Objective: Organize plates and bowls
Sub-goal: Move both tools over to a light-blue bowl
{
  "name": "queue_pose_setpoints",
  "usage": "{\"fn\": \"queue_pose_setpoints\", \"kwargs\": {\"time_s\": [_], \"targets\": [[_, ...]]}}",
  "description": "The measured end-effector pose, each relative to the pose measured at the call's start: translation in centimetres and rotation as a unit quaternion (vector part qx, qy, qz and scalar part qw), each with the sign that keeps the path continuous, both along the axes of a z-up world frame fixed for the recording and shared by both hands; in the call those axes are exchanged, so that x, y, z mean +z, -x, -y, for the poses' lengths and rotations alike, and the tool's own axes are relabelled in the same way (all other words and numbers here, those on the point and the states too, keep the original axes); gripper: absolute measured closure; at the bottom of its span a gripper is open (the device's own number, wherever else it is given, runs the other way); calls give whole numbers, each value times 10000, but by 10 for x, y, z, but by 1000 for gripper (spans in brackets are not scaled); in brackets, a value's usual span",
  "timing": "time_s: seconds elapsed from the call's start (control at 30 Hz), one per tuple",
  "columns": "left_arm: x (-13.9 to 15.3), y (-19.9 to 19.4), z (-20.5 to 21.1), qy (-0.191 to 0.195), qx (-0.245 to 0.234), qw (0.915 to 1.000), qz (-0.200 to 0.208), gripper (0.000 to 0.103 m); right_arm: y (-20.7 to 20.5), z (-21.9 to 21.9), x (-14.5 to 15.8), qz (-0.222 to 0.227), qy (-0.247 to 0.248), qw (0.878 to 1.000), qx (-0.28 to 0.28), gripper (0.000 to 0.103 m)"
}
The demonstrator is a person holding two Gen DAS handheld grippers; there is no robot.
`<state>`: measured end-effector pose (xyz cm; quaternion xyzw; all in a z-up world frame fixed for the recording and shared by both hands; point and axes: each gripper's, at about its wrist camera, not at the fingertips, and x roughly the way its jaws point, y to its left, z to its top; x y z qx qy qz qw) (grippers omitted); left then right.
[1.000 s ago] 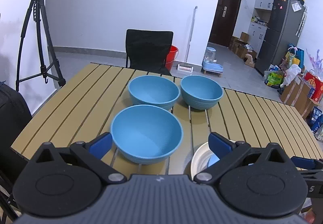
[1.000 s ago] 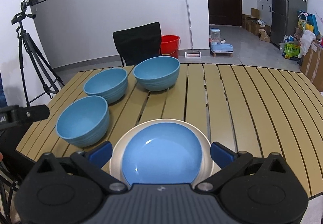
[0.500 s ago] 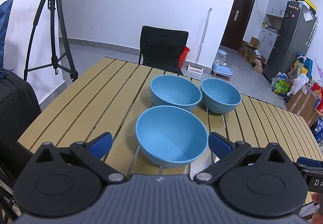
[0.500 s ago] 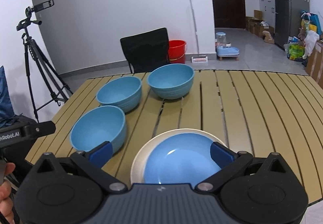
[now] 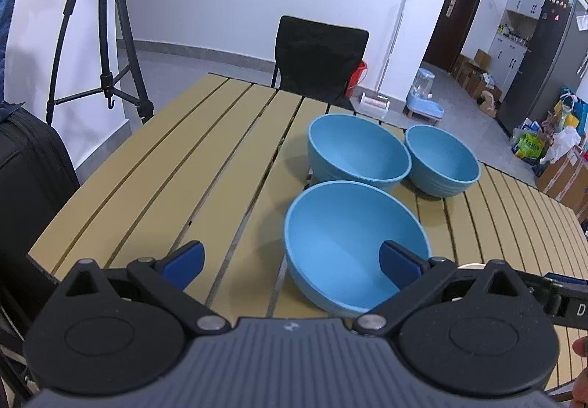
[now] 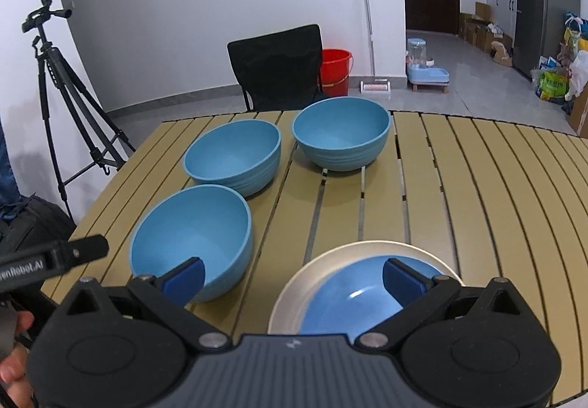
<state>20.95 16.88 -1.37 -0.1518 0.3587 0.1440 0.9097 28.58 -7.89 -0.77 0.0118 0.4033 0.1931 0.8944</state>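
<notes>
Slatted tabletop (image 5: 205,165), near edge: swung leftward off the nearest blue bowl (image 5: 352,242); left gripper (image 5: 290,261) fingers apart, right gripper (image 6: 292,274) likewise, over stacked plates (image 6: 352,294).

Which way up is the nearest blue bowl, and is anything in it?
Upright and empty. The nearest bowl sits on the table with its rim up, and both views show only a bare blue inside.

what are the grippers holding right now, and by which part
Nothing is held. The left gripper and right gripper are both open above the table; the nearest bowl and blue plate sit ungripped.
</notes>
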Motion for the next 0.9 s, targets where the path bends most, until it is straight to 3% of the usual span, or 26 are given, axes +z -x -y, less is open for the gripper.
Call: {"fn": "queue_pose_setpoints", "kwargs": {"time_s": [0.53,0.9], "targets": [[-32,-55,-32,35,25,9973,-734,0,-59,-49,-33,-677,200,9974,121,4],[-49,-82,-37,30,-86,9945,-1048,0,-90,-63,-55,-1112,291,9933,77,18]]}}
